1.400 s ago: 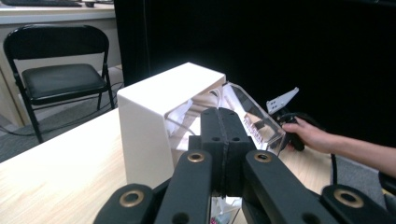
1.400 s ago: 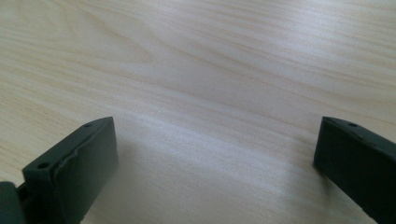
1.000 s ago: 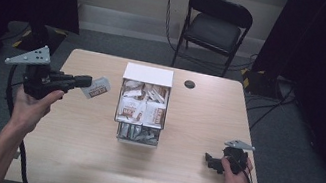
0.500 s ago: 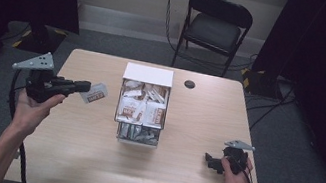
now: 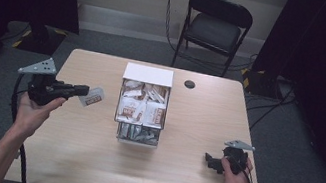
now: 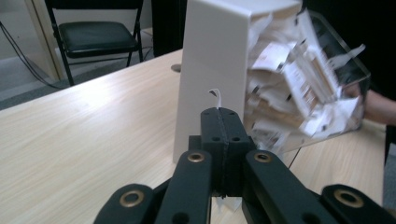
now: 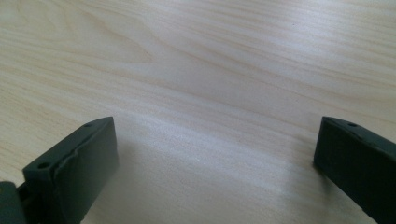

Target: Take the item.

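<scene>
Here the left claw (image 5: 84,91) is clamped on a small packet (image 5: 92,97), probably a sachet, held above the bench (image 5: 88,159) just beside the packet-filled dispenser box (image 5: 143,104). The right claw (image 5: 210,161) rests spread apart on the bench.

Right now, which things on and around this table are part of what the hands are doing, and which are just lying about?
In the job:
- left tongs, shut on a packet
- box of packets
- right tongs, open, resting on the table

Lying about:
- black disc on the table
- folding chair
- floor cables
</scene>
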A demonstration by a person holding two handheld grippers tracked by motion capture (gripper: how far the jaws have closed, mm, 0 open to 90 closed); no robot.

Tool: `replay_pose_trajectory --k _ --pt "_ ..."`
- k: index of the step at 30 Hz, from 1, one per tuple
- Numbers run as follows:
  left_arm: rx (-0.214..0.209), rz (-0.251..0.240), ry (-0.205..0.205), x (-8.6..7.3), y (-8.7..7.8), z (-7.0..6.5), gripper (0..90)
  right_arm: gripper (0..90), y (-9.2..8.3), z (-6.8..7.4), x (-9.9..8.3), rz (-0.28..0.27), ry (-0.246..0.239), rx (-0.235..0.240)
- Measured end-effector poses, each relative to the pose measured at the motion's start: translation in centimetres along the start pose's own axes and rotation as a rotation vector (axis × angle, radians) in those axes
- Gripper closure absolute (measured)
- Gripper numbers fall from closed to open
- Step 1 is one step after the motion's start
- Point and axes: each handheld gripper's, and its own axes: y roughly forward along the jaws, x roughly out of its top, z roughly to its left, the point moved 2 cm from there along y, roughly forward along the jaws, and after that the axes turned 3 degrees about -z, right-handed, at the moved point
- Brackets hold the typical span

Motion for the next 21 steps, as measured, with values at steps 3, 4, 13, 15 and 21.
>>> replay_pose_trajectory --k 3,4,13,15,21 --pt "0.024 0.003 -0.002 -0.5 0.3 0.4 90.0 0.0 0.0 0.0 0.0 0.0 0.002 0.0" --pt "0.019 0.005 -0.011 -0.7 0.4 0.6 90.0 0.0 0.0 0.0 0.0 0.0 0.001 0.0" --pt "0.042 0.043 -0.031 -2.0 1.8 0.9 90.0 0.0 0.0 0.0 0.0 0.0 0.001 0.0" --pt "0.044 0.061 -0.024 -2.3 2.2 0.9 90.0 0.0 0.0 0.0 0.0 0.0 0.001 0.001" --pt "0.054 0.088 -0.032 -3.1 2.9 1.0 90.0 0.0 0.0 0.0 0.0 0.0 0.001 0.0"
